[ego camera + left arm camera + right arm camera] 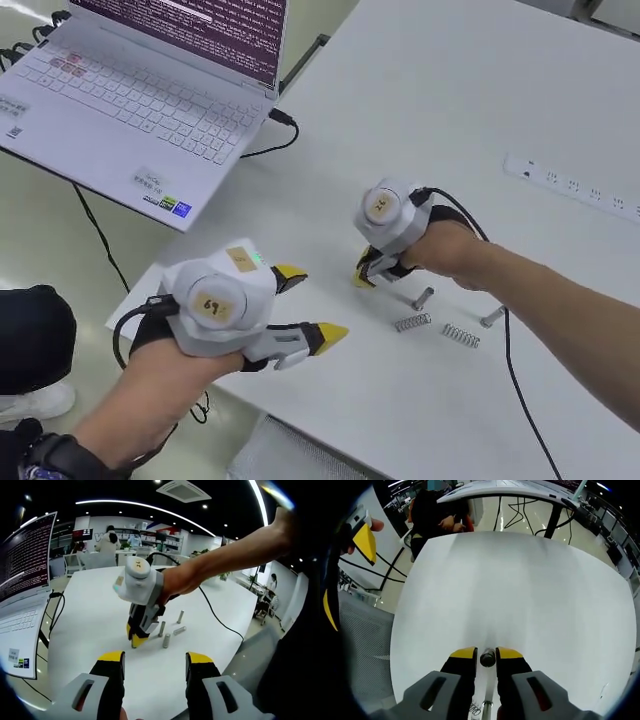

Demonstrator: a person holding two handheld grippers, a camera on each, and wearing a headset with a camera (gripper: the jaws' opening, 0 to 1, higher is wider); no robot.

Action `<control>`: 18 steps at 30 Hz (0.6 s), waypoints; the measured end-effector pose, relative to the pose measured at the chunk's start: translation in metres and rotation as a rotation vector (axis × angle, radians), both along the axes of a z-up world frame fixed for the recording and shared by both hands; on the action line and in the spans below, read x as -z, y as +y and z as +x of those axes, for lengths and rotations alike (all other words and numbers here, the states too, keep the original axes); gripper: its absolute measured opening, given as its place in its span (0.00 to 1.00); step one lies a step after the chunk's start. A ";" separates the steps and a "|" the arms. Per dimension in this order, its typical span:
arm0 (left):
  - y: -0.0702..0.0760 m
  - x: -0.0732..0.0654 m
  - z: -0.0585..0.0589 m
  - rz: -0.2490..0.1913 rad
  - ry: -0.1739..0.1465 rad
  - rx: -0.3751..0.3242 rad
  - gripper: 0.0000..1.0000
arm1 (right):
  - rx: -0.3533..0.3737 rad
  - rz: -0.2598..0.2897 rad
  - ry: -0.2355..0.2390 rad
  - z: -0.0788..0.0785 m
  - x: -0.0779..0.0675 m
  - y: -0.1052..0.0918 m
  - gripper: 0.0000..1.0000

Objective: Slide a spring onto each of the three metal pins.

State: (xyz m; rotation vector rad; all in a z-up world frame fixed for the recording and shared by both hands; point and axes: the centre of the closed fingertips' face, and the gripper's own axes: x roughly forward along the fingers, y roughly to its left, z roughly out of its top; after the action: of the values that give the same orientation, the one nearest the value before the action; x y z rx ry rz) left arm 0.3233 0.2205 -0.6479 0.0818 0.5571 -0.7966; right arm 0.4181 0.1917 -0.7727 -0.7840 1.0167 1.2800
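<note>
My right gripper [487, 654] is shut on a metal pin [487, 659], seen end-on between its yellow pads. In the head view the right gripper [362, 279] points down at the white table [440, 110], tips near the surface. Just right of it lie two more pins [423, 298] [492, 318] and two springs [411, 322] [460, 335]. My left gripper [312, 303] hovers open and empty near the table's front edge. The left gripper view shows its open jaws, the right gripper [135, 640], a pin [180, 616] and a spring [179, 630] beyond.
An open laptop [150, 90] stands at the back left with a black cable [270, 140] plugged in. A white power strip [580, 188] lies at the far right. The table's front edge [300, 420] runs close under the left gripper.
</note>
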 end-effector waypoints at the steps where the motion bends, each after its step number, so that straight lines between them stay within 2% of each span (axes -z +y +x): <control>1: 0.000 0.000 0.000 0.001 0.000 0.001 0.43 | -0.001 -0.001 0.000 0.000 0.000 0.000 0.14; 11: -0.005 -0.002 -0.003 0.005 -0.003 0.010 0.44 | 0.003 0.017 -0.037 0.005 -0.021 -0.007 0.25; 18: -0.007 -0.005 -0.006 0.004 -0.006 0.007 0.44 | 0.017 0.039 -0.067 0.004 -0.035 -0.011 0.29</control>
State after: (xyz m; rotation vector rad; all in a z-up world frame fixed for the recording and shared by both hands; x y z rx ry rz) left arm 0.3176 0.2130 -0.6425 0.0896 0.5527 -0.8017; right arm 0.4224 0.1804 -0.7378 -0.7815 0.9403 1.2478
